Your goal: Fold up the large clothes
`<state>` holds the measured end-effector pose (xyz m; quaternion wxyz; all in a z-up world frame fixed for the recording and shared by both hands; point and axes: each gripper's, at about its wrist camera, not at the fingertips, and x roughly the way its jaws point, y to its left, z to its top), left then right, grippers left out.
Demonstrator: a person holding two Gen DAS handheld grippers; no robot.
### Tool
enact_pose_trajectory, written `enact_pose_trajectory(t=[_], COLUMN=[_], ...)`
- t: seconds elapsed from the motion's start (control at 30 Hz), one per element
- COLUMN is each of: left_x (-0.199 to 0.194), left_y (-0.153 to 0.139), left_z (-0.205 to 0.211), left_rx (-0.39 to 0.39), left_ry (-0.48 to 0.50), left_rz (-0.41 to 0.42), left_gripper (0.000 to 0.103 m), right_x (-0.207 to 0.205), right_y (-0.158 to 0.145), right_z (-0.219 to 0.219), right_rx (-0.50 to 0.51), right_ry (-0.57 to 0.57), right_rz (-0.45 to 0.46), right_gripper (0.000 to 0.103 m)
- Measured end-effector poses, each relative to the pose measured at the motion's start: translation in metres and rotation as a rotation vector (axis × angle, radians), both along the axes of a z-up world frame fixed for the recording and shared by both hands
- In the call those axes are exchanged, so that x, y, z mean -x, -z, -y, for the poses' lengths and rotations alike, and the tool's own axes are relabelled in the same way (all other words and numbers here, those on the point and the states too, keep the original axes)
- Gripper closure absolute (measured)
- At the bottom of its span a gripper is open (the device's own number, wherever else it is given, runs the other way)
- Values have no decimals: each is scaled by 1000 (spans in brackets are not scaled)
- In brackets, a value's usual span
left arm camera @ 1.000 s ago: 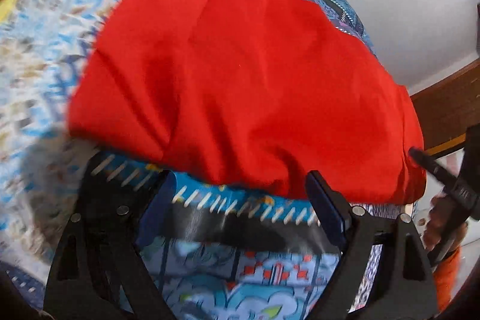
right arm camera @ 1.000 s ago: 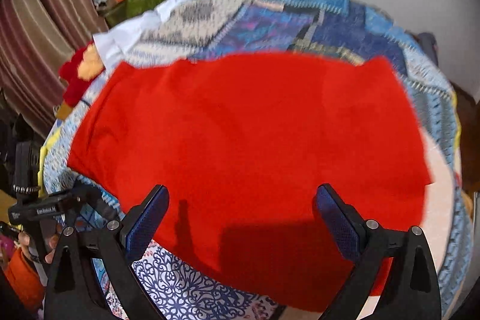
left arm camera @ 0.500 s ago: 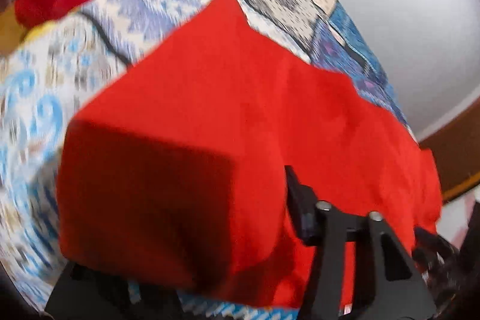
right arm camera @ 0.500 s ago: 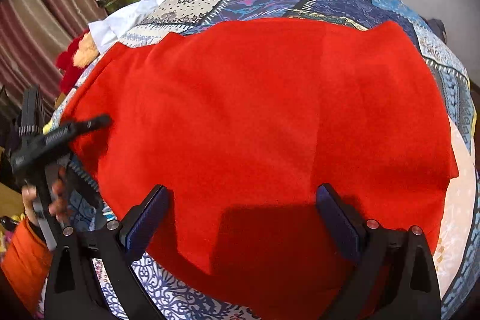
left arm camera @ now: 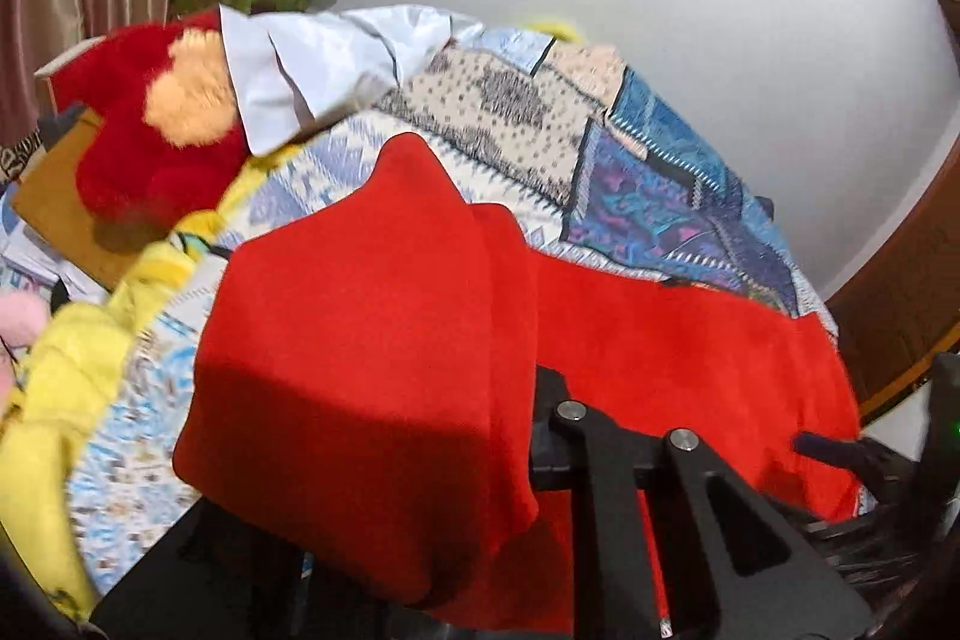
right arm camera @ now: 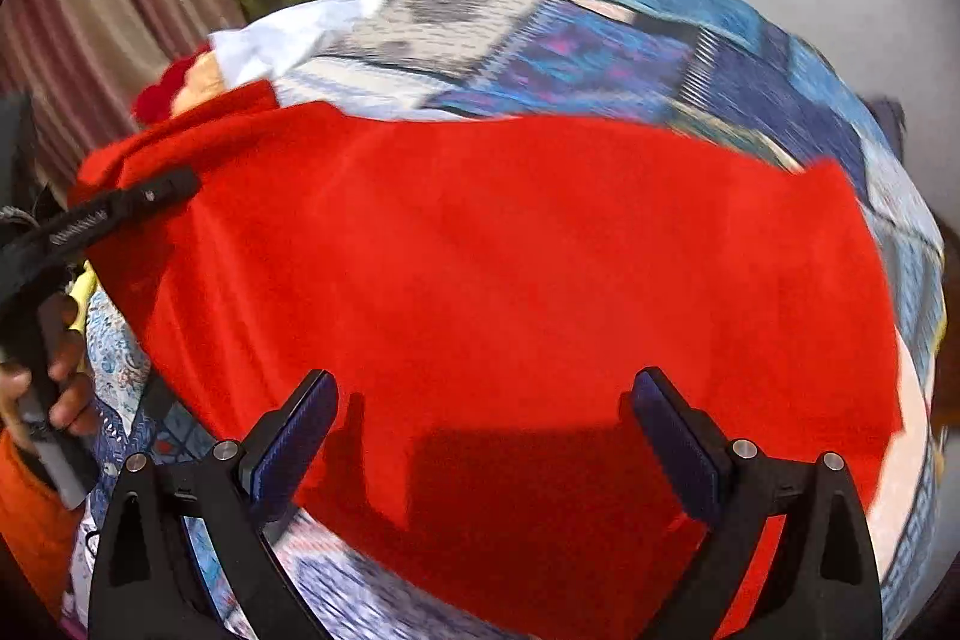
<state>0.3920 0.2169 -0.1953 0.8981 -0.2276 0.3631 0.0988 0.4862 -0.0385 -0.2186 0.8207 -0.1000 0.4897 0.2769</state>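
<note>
Red cloth (right arm camera: 510,280) lies spread across a bed covered by a patchwork quilt (right arm camera: 600,40), filling most of the right wrist view. Its near-left corner is lifted off the quilt: in the left wrist view that corner drapes over the left claw (left arm camera: 528,460), hiding one finger entirely, while the other black finger (left arm camera: 624,466) stands clear beside the hanging fold. The left claw's jaws have just been closing and are clamped on the red cloth, with fabric bunched between them. From the right wrist view the same claw shows at the left edge as a black finger laid against the raised cloth edge, with the person's hand (right arm camera: 54,370) on its grip and an orange sleeve (right arm camera: 30,508) below. The right claw (right arm camera: 486,436) hovers with its blue-padded fingers (right arm camera: 294,442) wide apart over the near edge of the cloth, nothing between them. A red plush toy (left arm camera: 138,136) and a white garment (left arm camera: 312,70) sit at the far end of the bed.
</note>
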Motion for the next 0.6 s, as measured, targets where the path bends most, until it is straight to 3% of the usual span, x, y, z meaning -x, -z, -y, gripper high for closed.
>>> enact_pose_trajectory(t=[0.13, 0.23, 0.3, 0.4, 0.47, 0.6], left_x=[7, 7, 6, 0, -7, -33], left_y=[-9, -8, -10, -20, -32, -67], left_z=[-11, -12, -5, 12, 23, 66], left_rx=[-14, -15, -63, -143, -149, -140], left_ry=[-22, -19, -10, 10, 28, 110], left_rz=[-2, -22, -23, -20, -10, 52], left_gripper=[98, 98, 99, 99, 100, 100], right_x=[6, 11, 14, 13, 13, 19], right_y=[27, 50, 53, 40, 24, -16], right_z=[-51, -70, -75, -67, -49, 9], right_rx=[80, 137, 165, 141, 89, 34], right_ry=[-93, -123, -133, -142, -113, -26], right_rz=[-26, -41, -13, -30, -39, 41], right_gripper=[5, 4, 4, 4, 4, 4])
